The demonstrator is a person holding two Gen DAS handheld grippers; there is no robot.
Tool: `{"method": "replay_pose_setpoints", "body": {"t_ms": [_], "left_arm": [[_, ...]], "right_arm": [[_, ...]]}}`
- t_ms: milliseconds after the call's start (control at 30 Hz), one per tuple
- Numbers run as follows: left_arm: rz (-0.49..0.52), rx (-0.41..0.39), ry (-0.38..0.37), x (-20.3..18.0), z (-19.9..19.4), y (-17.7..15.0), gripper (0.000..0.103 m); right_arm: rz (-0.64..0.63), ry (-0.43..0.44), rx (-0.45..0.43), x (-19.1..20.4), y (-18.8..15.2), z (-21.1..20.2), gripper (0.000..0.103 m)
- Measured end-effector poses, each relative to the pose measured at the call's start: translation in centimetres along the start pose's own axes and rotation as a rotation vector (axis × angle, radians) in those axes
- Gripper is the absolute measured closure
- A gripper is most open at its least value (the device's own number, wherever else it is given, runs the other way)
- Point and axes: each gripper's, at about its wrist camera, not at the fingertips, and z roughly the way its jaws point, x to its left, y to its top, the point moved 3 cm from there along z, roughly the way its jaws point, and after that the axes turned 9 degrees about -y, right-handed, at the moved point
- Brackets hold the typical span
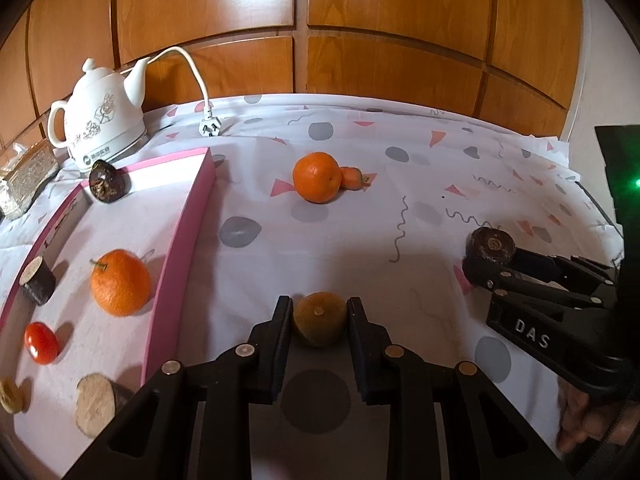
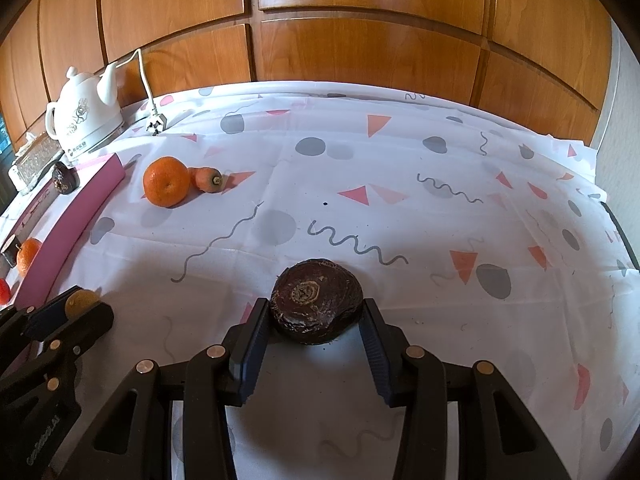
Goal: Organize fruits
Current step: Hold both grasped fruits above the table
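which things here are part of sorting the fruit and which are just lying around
Job: pink tray, orange on the cloth, carrot piece, kiwi in left claw, dark fruit in right claw.

Lying about: kettle, plug, tissue box.

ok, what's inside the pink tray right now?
In the pink tray: an orange, a tomato, a dark fruit at the far end, a dark chunk and two pale slices. The left hand-held gripper hides its near right corner.

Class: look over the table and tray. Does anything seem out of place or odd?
Yes. A small carrot lies against the loose orange on the cloth: a vegetable among fruit. Also, the kettle's plug lies unplugged on the table beside the kettle.
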Motion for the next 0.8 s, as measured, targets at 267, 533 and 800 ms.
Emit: {"method": "replay_pose_setpoints", "body": {"t_ms": [267,533,800], "left_arm": [[-0.006,-0.017,-0.062,-0.7,-2.7,-0.4,0.076],[-0.049,-0.058,-0.069,0.6,-5.3,0.4,0.076],[-0.120,-0.092,-0.040,3.5,-7.4,1.3,0.076]], "right_arm": [[-0.010,-0.005,0.012,0.2,0.1,-0.1,0.058],[-0.009,0.021,0.024,0.6,-0.2,-0.9,0.058],[-0.062,0.132,-0.012,3.8,0.1,-3.3,0.058]]}}
